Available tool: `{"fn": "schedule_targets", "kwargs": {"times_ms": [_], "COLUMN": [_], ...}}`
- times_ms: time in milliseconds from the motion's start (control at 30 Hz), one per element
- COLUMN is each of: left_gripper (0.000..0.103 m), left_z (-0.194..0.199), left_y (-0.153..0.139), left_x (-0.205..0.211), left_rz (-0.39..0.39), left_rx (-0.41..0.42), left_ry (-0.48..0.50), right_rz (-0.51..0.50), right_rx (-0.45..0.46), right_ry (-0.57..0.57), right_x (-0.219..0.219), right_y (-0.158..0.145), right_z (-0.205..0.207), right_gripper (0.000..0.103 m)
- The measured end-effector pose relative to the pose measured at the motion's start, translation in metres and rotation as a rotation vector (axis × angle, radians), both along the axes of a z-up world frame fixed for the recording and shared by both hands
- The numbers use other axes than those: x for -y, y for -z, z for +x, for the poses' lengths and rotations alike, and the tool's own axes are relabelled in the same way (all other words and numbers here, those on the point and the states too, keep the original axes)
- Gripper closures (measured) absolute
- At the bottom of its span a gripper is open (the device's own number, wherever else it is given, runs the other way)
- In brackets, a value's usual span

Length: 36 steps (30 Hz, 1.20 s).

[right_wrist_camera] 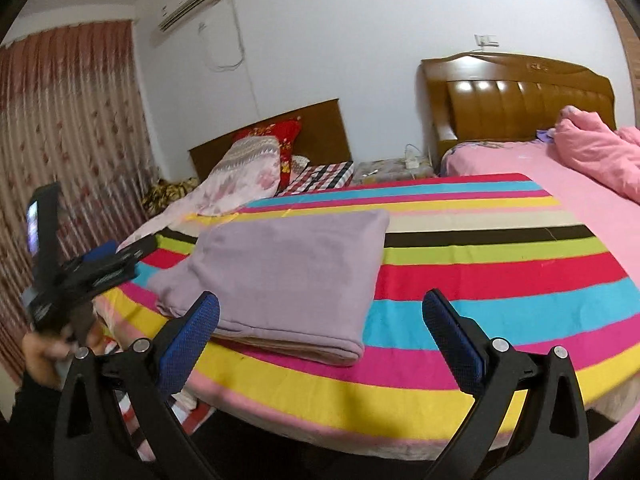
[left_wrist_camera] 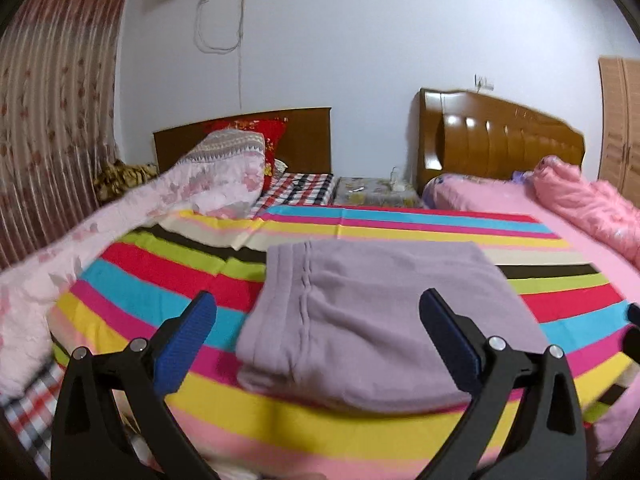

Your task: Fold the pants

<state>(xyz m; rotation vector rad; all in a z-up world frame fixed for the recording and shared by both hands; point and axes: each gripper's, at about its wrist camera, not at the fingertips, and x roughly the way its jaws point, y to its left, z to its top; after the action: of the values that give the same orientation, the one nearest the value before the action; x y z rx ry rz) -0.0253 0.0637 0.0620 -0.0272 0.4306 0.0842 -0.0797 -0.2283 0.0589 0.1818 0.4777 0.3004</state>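
The lilac pants [left_wrist_camera: 372, 320] lie folded into a thick rectangle on the striped sheet [left_wrist_camera: 168, 280], near the bed's front edge. My left gripper [left_wrist_camera: 318, 312] is open and empty, held just above and in front of the pants. In the right wrist view the pants [right_wrist_camera: 280, 268] lie left of centre. My right gripper [right_wrist_camera: 320, 312] is open and empty, held back over the bed's front edge, its left finger [right_wrist_camera: 188, 344] beside the pants' near corner. The left gripper [right_wrist_camera: 100, 260] shows there at the far left, held in a hand.
A pink floral quilt [left_wrist_camera: 120, 216] is heaped at the left. A pink duvet [left_wrist_camera: 592, 204] lies at the back right. Two wooden headboards [left_wrist_camera: 504, 136] and a bedside stand [left_wrist_camera: 372, 192] line the far wall. A curtain [left_wrist_camera: 52, 100] hangs at the left.
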Motion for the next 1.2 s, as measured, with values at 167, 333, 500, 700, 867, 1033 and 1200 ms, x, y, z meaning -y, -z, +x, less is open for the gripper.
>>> {"fn": "schedule_targets", "kwargs": {"times_ms": [167,333,500,700,867,1033,1200], "left_gripper": [0.002,0.002,0.002,0.002,0.002,0.002,0.002], "left_z": [-0.028,-0.047,-0.046,-0.044,-0.043,-0.044,-0.045], "left_y": [0.018,0.034,0.035,0.035,0.037,0.036,0.035], "left_x": [-0.005,0.012,0.017,0.01,0.015,0.022,0.024], "left_rz": [-0.12,-0.069,-0.036,-0.056,-0.039,-0.017,-0.01], "left_rx": [-0.011,-0.011,-0.017,-0.019,-0.034,-0.035,-0.034], "left_ry": [-0.05,-0.092,-0.094,-0.092,-0.086,-0.067,-0.058], "right_rz": [-0.034,-0.078,-0.099,-0.097,-0.093,-0.093,-0.093], "right_rx": [0.048,0.023,0.032,0.033,0.023,0.02,0.019], "right_ry": [0.009,-0.036,-0.042,-0.043,-0.043,-0.041,-0.042], "right_x": [-0.01,-0.022,-0.026,-0.026,-0.026,-0.026,-0.026], "right_y": [0.003,0.011,0.01,0.01,0.012,0.012,0.012], "right_z": [-0.014,-0.018,-0.018,-0.019,-0.018,-0.018,-0.018], "right_gripper": [0.005,0.005,0.005,0.005,0.005,0.005,0.005]}}
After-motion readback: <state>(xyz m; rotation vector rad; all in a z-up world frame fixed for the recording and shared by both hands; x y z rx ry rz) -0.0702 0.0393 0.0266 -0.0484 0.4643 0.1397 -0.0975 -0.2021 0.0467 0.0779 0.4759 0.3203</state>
